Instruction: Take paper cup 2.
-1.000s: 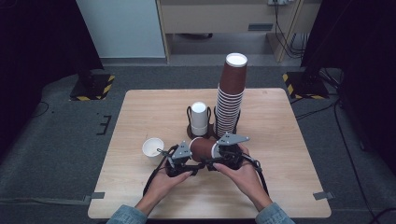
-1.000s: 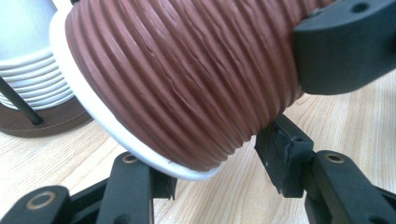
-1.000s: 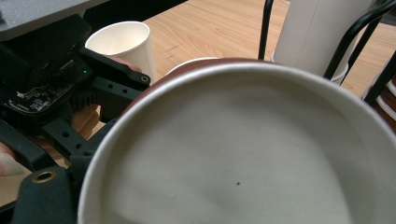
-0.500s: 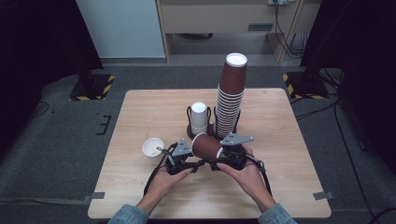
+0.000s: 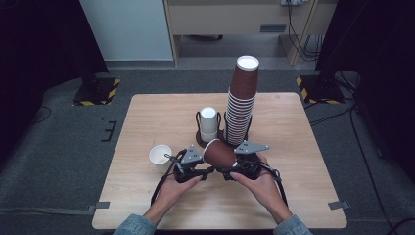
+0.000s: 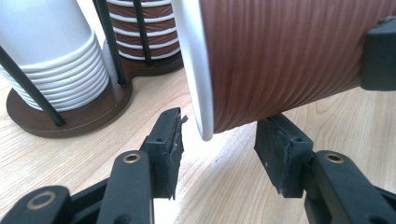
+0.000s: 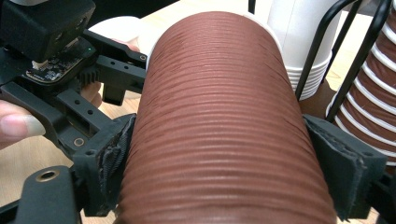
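Tipped further since a second ago, the brown ribbed paper cup (image 5: 220, 153) now lies on its side above the pale wooden surface (image 5: 298, 147), its white rim towards the person's left. Behind it a tall stack of brown paper cups (image 5: 242, 105) rises from a wire holder, with a short stack of white cups (image 5: 208, 125) just beside. A single white paper cup (image 5: 160, 157) stands near the left hand. The right claw (image 7: 219, 168) clamps the brown cup's sides with both pads. The left claw (image 6: 217, 149) stands slightly apart under the rim, gripping nothing.
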Available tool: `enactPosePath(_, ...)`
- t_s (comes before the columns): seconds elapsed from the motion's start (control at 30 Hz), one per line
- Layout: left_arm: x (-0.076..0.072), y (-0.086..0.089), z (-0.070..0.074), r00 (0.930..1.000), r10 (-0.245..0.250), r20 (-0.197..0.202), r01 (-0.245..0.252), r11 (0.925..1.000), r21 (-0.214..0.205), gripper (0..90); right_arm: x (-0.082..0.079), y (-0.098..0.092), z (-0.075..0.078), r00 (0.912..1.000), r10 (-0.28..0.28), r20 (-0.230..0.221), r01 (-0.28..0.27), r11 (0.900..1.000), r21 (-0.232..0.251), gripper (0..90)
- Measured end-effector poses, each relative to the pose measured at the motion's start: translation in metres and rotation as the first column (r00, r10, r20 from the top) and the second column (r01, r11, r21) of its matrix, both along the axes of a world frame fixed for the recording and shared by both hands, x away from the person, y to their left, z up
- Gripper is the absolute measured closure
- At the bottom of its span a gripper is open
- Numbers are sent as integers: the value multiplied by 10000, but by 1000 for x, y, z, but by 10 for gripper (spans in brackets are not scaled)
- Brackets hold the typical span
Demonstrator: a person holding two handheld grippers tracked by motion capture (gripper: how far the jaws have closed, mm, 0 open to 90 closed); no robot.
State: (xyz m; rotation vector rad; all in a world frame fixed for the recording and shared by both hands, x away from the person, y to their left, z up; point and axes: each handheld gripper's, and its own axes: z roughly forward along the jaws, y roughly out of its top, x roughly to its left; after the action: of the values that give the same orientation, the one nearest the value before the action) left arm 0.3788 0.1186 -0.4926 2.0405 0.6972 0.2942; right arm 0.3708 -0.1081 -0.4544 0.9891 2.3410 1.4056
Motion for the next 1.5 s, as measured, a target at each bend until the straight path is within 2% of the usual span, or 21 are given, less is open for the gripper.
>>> enactPosePath(0.13,0,1,0,10000,55,26,-55,10000,38,501,0,0,-1,10000,7,-52,-7,10000,41,161)
enactPosePath(0.3,0,3,1,9999,156,69,-155,9998,-107,510,-1,-1,-2,9999,65,-87,-65,10000,18,161)
enactPosePath(0.57,1,4,1,9997,225,86,-225,9997,-40,510,-4,-3,-6,9998,26,-187,-25,9999,98,162)
enactPosePath(0.73,1,5,2,9996,271,108,-269,9994,-199,510,-5,-5,-6,9999,30,-159,-29,9999,113,162)
enactPosePath(0.9,0,6,3,9995,278,179,-276,9995,-134,504,-7,-6,-7,10000,29,-95,-28,9999,145,162)
enactPosePath(1.13,0,10,5,9984,522,217,-511,9976,-465,505,-9,-7,-7,9998,97,-152,-96,9999,59,161)
enactPosePath(1.3,-2,9,6,9981,496,354,-479,9978,-468,511,-10,-8,-7,9999,52,-146,-50,9999,149,157)
enactPosePath(1.5,-2,12,8,9972,628,405,-601,9960,-659,511,-10,-6,-9,9997,37,-249,-35,10000,81,152)
